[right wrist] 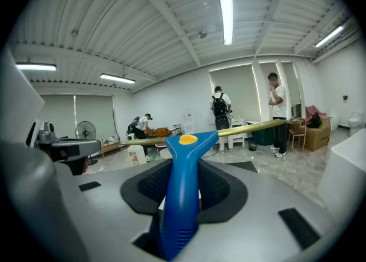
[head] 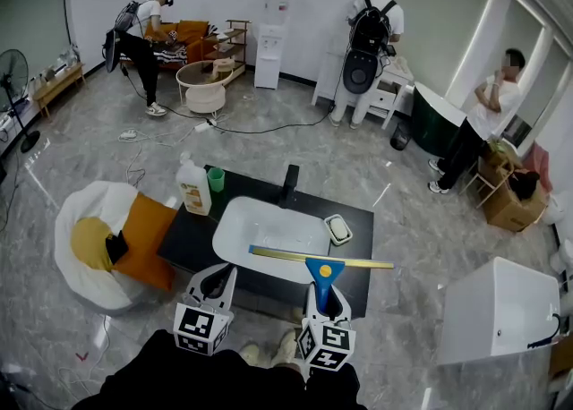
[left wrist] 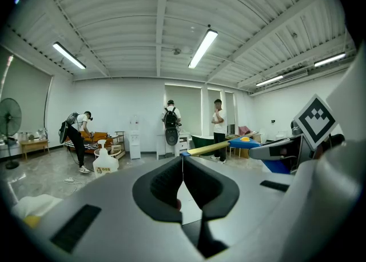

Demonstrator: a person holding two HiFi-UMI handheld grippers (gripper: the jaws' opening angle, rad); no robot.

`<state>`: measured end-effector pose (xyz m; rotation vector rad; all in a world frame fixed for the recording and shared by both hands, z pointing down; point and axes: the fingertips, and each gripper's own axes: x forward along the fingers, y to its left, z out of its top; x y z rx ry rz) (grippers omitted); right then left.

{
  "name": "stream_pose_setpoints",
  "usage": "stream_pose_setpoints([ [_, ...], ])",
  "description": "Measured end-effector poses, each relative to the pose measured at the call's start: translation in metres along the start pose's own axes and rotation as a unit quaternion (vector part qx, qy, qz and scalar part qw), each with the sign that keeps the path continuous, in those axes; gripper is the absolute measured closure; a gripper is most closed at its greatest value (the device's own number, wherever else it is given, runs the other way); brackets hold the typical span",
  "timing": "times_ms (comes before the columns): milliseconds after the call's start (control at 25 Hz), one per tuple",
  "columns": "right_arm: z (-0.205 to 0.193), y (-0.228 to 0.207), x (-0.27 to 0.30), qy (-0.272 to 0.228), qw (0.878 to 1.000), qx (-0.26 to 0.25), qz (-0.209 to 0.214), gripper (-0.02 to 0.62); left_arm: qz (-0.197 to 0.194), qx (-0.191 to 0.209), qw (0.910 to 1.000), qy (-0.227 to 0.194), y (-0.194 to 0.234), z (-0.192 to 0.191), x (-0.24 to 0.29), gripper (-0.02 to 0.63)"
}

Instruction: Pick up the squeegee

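The room was bright and evenly lit by long ceiling tube lights [left wrist: 203, 49], seen in both gripper views, and pale window panels [head: 430, 5] glowed on the far wall. The glossy grey floor [head: 89, 149] carried soft glare streaks on the left, with only faint shadows under the furniture. All three pictures bowed strongly towards the edges, with dark rounded corners. Near the lens, the grey bodies of the left gripper [left wrist: 182, 163] and the right gripper [right wrist: 180, 189] looked soft and out of focus, while the far room was fairly sharp. The brass bar of the squeegee [right wrist: 189, 141] caught a thin line of light
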<state>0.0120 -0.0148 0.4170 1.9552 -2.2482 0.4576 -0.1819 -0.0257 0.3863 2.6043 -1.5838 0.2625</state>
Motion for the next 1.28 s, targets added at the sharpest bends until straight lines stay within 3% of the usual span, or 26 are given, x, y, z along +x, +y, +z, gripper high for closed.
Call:
stream_pose_setpoints([
  [1280, 0.0022, 0.0014, 0.0095, -0.001, 1.0, -0.007, 0.006, 0.449, 0.001, -0.006, 1.0, 0.005, 0.0041, -0.0061, 0.0098, 0.581],
])
